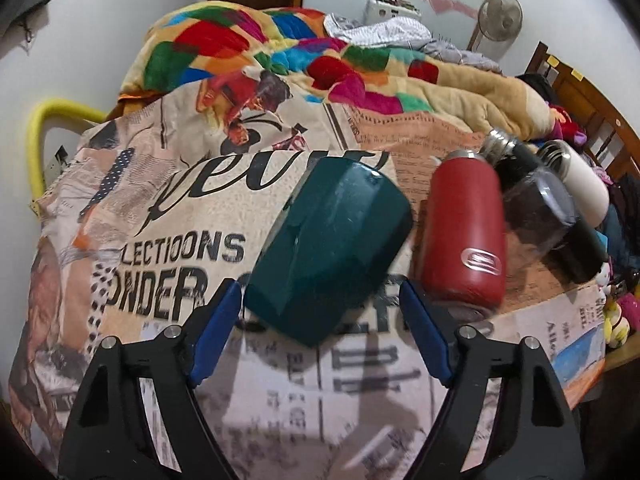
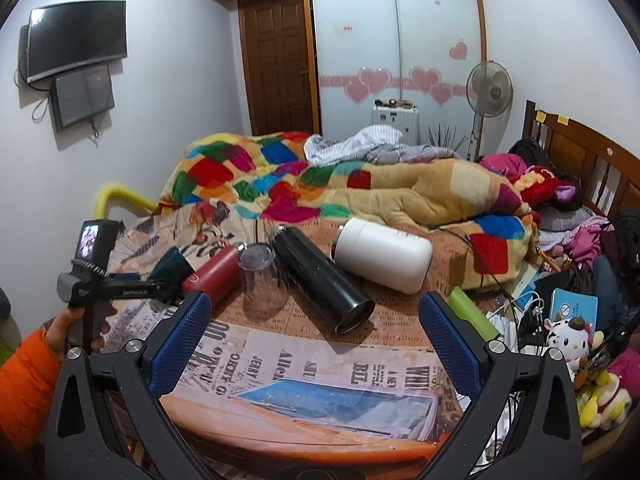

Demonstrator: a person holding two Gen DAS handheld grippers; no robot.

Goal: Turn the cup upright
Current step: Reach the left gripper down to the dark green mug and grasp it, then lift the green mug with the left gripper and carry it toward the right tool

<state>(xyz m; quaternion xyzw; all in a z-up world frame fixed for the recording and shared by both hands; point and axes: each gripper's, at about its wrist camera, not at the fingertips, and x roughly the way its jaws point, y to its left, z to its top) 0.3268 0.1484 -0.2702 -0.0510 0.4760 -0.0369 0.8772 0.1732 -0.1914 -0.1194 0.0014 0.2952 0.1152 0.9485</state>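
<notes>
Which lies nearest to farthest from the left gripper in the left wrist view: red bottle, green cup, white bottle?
1. Green cup, tilted between the open left gripper fingers.
2. Red bottle, just right.
3. White bottle, far right, behind.

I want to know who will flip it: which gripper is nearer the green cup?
Left. The left gripper is open with the green cup just ahead of its fingertips. The right gripper is open farther off, facing the black bottle.

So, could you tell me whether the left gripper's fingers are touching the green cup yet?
Cannot tell. In the left wrist view the left gripper straddles the tilted green cup, jaws open; the left pad meets its edge, but blur hides any gap.
</notes>
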